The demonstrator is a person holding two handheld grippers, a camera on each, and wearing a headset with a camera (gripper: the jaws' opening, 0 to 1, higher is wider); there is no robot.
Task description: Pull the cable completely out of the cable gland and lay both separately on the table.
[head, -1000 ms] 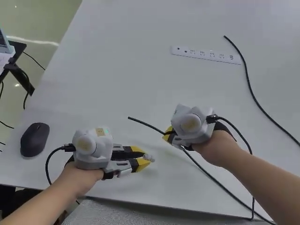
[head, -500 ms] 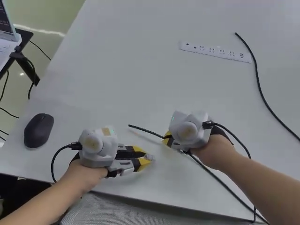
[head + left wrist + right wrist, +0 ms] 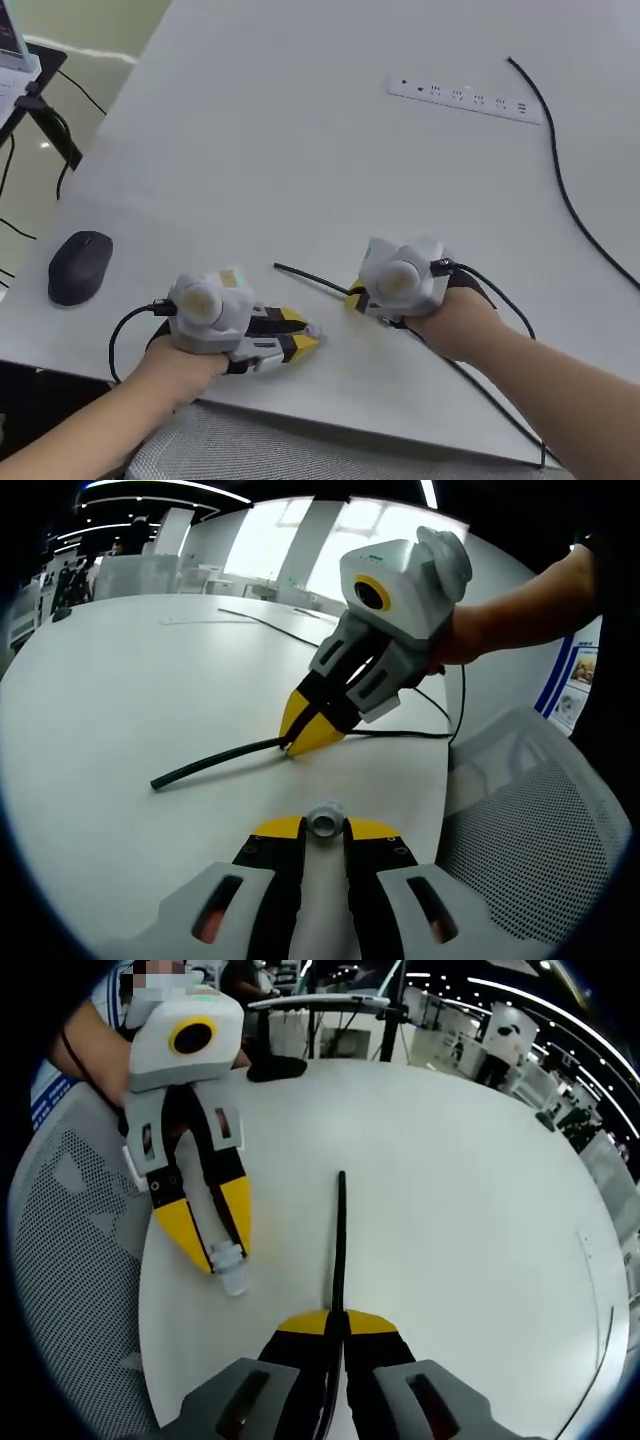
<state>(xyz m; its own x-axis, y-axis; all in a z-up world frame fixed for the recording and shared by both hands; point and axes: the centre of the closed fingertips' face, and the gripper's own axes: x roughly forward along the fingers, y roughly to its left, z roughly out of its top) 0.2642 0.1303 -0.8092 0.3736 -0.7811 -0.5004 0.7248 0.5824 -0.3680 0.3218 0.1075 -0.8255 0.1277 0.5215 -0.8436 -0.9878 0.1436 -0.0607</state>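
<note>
A thin black cable (image 3: pixel 305 277) lies on the white table (image 3: pixel 280 150), its free end pointing left. My right gripper (image 3: pixel 354 297) is shut on the cable (image 3: pixel 339 1235), which runs straight out from between its yellow fingertips. The small grey-white cable gland (image 3: pixel 314 333) is apart from the cable, held at the tips of my left gripper (image 3: pixel 306 339), which is shut on the cable gland (image 3: pixel 324 820). In the right gripper view the gland (image 3: pixel 231 1268) sticks out of the left gripper's fingertips, left of the cable. The two grippers sit side by side near the table's front edge.
A white power strip (image 3: pixel 465 99) lies at the far side, with a long black cord (image 3: pixel 565 190) running down the right. A dark mouse (image 3: pixel 78 265) rests at the table's left edge. A mesh chair (image 3: pixel 250 450) stands below the front edge.
The head camera has shifted a little. Both grippers stay almost where they were, still holding the gland and the cable.
</note>
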